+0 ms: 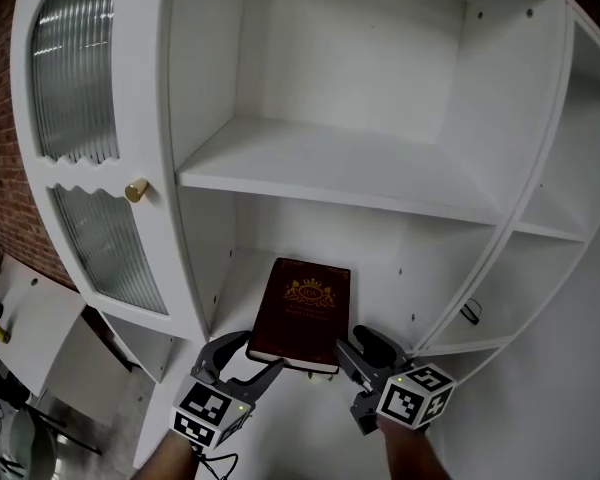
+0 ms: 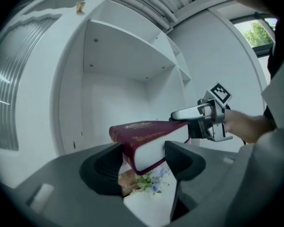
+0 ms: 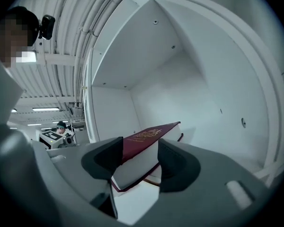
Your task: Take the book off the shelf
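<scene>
the book point(image 1: 305, 308) is not yet off the shelf. it is seen on the lower shelf point(image 1: 242, 286) of the white cabinet point(image 1: 185, 118), at the middle of the front edge, cover up, with its near end jutting past that edge.

its near left corner is gripped by the left tongs point(image 1: 255, 356). in the left gripper view the pads are pressed on the spine and on the page block, and that corner is held raised off the shelf.

the right tongs point(image 1: 358, 348) are set around the near right corner with the jaws spread wide, and no squeeze on the book is made out there.

the reach and one grip are therefore judged done. what is left is for the right tongs to be closed on their corner, and for the book to be lifted and brought clear of the front edge.
</scene>
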Demonstrator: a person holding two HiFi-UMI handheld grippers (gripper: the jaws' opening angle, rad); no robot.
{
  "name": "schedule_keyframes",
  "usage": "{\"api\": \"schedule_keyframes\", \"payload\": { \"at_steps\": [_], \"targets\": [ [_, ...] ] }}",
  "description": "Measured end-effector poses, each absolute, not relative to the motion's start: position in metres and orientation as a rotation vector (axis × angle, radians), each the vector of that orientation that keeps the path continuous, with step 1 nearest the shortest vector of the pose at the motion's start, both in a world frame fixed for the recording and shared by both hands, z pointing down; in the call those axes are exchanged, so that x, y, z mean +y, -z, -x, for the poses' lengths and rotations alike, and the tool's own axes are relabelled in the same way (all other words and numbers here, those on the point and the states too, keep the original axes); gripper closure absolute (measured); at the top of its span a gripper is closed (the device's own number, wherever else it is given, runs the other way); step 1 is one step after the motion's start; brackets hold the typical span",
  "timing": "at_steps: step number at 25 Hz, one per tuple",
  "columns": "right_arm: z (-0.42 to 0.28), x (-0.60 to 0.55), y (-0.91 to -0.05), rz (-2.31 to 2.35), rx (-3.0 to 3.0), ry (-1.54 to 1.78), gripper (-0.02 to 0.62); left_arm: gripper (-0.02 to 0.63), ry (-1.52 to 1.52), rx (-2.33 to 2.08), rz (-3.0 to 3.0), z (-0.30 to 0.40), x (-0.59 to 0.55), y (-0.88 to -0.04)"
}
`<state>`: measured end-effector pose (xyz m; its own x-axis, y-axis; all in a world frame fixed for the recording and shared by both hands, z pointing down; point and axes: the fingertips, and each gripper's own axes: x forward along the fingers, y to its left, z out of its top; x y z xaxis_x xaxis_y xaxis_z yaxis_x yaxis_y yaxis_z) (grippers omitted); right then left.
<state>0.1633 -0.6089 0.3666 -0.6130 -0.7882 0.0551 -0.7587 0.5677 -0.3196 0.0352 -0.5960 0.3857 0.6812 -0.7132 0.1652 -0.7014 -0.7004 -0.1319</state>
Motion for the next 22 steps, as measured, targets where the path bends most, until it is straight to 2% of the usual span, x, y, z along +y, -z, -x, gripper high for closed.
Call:
{"api": "schedule_keyframes", "payload": {
  "at_steps": [8, 15, 22],
  "targets": [
    [-0.157, -0.604, -0.370, 1.281, 2.709, 0.532, 0.377, 0.319, 0.293, 1.233, 2.774, -0.035, -0.593, -0.389],
    [-0.144, -0.593, -0.383, 1.235, 2.755, 0.579, 0.355, 0.319, 0.262, 1.237, 2.788, -0.035, -0.580, -0.395],
    [-0.144, -0.586, -0.390, 1.271, 2.772, 0.538, 0.367, 0.319, 0.299, 1.234, 2.784, -0.035, -0.574, -0.405]
  ]
}}
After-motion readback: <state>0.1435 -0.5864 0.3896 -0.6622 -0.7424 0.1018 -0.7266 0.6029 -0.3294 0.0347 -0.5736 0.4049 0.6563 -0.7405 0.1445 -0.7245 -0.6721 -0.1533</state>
